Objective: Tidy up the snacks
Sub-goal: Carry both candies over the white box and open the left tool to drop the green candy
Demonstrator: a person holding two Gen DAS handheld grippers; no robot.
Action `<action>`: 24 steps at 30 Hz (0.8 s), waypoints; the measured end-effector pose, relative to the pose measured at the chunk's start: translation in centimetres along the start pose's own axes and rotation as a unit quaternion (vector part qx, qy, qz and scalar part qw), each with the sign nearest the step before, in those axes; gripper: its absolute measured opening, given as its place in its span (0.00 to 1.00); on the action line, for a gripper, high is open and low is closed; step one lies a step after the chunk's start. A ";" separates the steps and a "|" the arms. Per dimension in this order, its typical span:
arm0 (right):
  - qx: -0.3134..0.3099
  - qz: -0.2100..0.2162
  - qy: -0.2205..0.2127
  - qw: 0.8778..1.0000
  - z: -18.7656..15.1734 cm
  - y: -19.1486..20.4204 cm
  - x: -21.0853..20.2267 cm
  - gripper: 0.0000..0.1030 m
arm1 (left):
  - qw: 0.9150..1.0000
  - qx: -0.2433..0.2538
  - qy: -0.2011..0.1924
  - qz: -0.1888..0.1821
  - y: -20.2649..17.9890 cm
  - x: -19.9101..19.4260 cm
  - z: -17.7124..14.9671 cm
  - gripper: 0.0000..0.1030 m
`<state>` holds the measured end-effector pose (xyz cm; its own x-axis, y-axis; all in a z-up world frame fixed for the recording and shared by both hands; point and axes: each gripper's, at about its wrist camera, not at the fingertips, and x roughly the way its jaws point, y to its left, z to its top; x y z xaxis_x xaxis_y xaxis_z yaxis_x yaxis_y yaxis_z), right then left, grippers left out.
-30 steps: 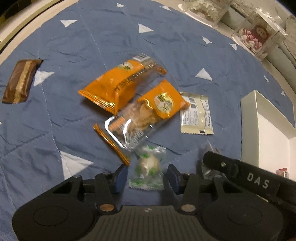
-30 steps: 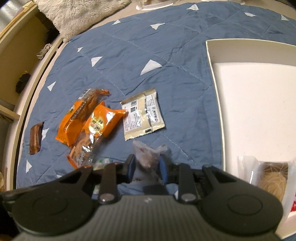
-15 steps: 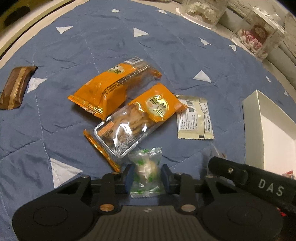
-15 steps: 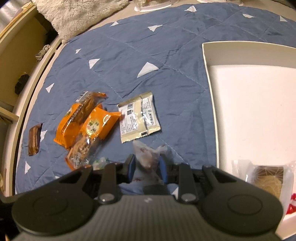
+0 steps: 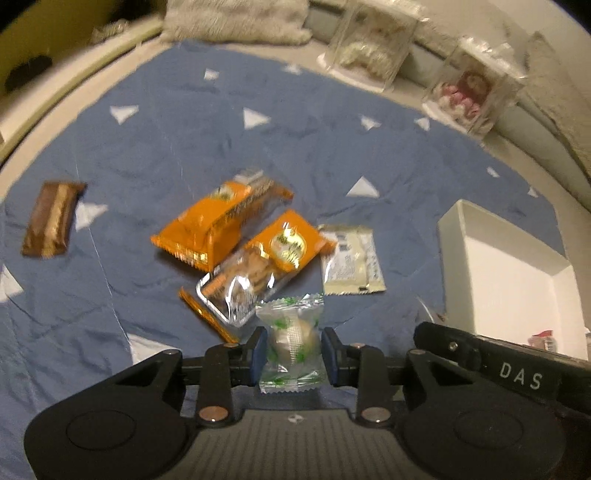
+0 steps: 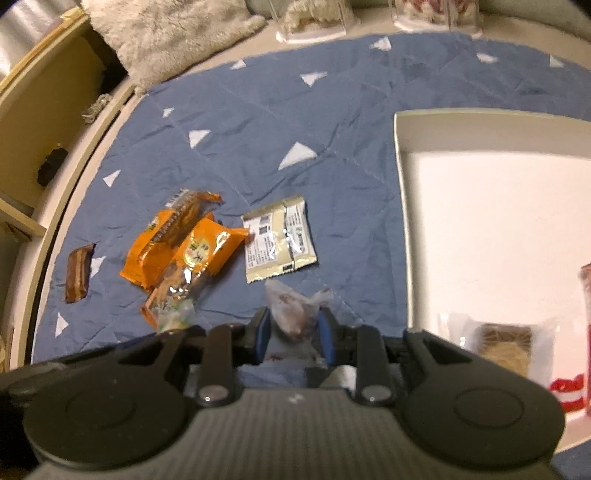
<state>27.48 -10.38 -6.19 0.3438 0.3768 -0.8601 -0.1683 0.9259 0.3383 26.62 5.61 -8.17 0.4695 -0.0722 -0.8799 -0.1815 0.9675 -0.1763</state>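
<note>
Between my left gripper's (image 5: pixel 291 352) blue pads sits a green-and-clear wrapped candy (image 5: pixel 291 341), pinched across its middle with both crimped ends sticking free; my right gripper (image 6: pixel 293 334) is likewise clamped on a clear wrapper with a reddish-brown sweet (image 6: pixel 293 314) inside; both pieces hang clear of the cloth, with the white box (image 6: pixel 400 206) just to the right of them.

What worries me is the grip itself; each film is slick and crinkled, so I judge a quick swing toward the box could let a piece slide out and drop back among the pile. My two tools ride side by side, the right one's black body showing at the lower right of the left view, so a careless crossing could knock them together. A low pass risks catching the box wall; a release near the edge could leave a sweet outside it.

Below lie two orange biscuit packs (image 5: pixel 225 221), one overlapping the other, a cream sachet (image 5: pixel 351 258) just beside them, and a brown bar (image 5: pixel 51 218) well apart to the left; a few packets already rest in the box.

All of it sits on a blue quilted cloth (image 5: pixel 184 129) with white triangles; beyond are clear display boxes (image 5: pixel 373 48), a fluffy pale cushion (image 6: pixel 170 33) and a wooden shelf edge (image 6: pixel 40 92).
</note>
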 end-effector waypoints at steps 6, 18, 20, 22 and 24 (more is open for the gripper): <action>-0.029 -0.002 -0.041 0.999 -0.9 -0.1 -4.3 0.32 | 0.999 0.018 -0.032 -0.021 -1.3 -2.9 0.0 0.33; -0.023 -0.035 -0.092 0.995 -2.2 -4.5 -10.3 0.32 | 0.993 0.098 -0.059 -0.041 -7.1 -5.2 -0.7 0.33; -0.015 -0.043 -0.099 0.994 -2.4 -5.8 -11.2 0.32 | 0.992 0.103 -0.059 -0.048 -7.9 -5.2 -0.9 0.33; -0.007 -0.050 -0.105 0.993 -2.6 -7.1 -11.8 0.32 | 0.991 0.110 -0.060 -0.054 -8.9 -5.2 -1.0 0.33; 0.001 -0.060 -0.111 0.992 -2.8 -8.4 -12.7 0.32 | 0.990 0.115 -0.060 -0.062 -9.8 -5.2 -1.1 0.33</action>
<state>21.91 -23.06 0.78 0.5562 0.2605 -0.7892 -0.1115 0.9644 0.2398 25.01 -3.78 -2.39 0.5772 -0.1774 -0.7971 0.0789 0.9837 -0.1618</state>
